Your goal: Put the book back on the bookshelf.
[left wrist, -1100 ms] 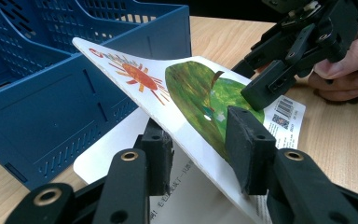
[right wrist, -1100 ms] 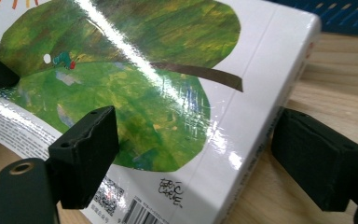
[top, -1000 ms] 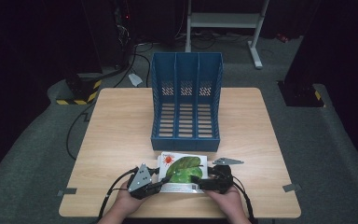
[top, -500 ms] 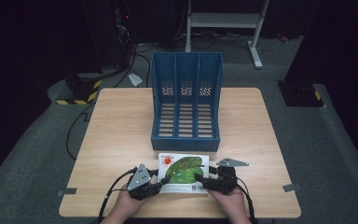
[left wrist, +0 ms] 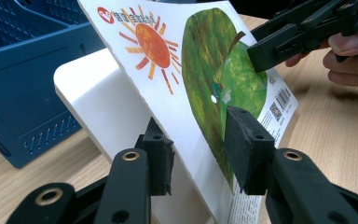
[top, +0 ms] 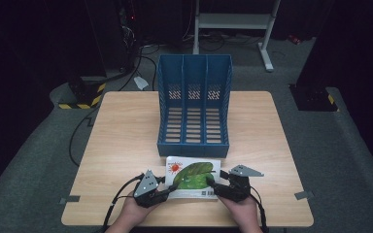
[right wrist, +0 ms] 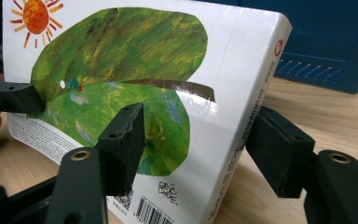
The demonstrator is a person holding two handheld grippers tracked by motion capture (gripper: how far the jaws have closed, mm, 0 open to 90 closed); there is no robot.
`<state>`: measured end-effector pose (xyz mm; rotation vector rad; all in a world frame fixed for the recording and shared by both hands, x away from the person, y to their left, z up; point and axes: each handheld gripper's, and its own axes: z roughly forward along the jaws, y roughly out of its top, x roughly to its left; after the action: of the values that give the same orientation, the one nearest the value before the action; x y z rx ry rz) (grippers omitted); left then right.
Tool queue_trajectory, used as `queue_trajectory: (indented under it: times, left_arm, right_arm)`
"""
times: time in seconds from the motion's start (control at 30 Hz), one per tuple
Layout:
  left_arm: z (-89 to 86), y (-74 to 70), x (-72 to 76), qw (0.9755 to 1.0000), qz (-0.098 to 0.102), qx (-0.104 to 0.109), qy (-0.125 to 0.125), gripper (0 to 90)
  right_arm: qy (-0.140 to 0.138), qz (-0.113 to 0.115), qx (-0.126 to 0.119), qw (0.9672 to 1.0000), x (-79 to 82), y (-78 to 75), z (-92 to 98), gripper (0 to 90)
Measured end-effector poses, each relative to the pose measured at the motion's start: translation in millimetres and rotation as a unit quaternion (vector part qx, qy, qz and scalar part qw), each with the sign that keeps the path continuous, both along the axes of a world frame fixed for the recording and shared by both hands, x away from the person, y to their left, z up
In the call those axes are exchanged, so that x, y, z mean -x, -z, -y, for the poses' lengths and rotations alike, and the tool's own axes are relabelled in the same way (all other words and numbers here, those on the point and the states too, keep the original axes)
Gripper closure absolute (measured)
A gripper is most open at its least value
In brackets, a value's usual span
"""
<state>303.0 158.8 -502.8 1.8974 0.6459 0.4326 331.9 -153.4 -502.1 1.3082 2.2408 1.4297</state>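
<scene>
Book [top: 193, 177] being pinched at cover by left gripper [top: 162, 190], lifted open; right gripper [top: 215, 187] jaws being closed around spine, pads not yet pressing, for two-handed carry toward file rack [top: 194, 104].

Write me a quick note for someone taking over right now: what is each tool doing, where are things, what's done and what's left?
Left tool: shut on the book's cover, lifted off its pages.
Right tool: jaws have just been closing around the book's spine side; whether they press yet is unclear.
Book: at the table's near edge, just before the blue file rack.
Done: book gripped on the left.
Left, probably: secure the right grip, then stand it in the rack.
</scene>
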Motion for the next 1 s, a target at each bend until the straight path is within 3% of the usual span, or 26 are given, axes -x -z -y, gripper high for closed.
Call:
queue_trajectory:
  times: [0.1,0.47,0.77,1.0]
  left_arm:
    - [0.1,0.4,-0.5,1.0,-0.001,0.0,-0.001,62.6]
    - [5.0,6.2,-3.1,0.9994,0.0,-0.034,-0.004,65.5]
    - [5.0,7.0,-0.7,0.9989,0.003,-0.047,0.001,66.4]
    - [5.5,10.0,4.1,0.9961,0.004,-0.087,0.009,65.6]
  right_arm:
    - [0.004,0.009,0.002,0.9999,1.5,-0.9,0.0,39.1]
    - [0.019,0.062,-0.006,0.9979,8.8,-10.6,4.4,43.5]
    - [0.013,0.078,-0.002,0.9968,17.1,-11.9,7.4,44.2]
    - [0.008,0.085,-0.005,0.9963,22.4,-12.2,8.8,45.0]
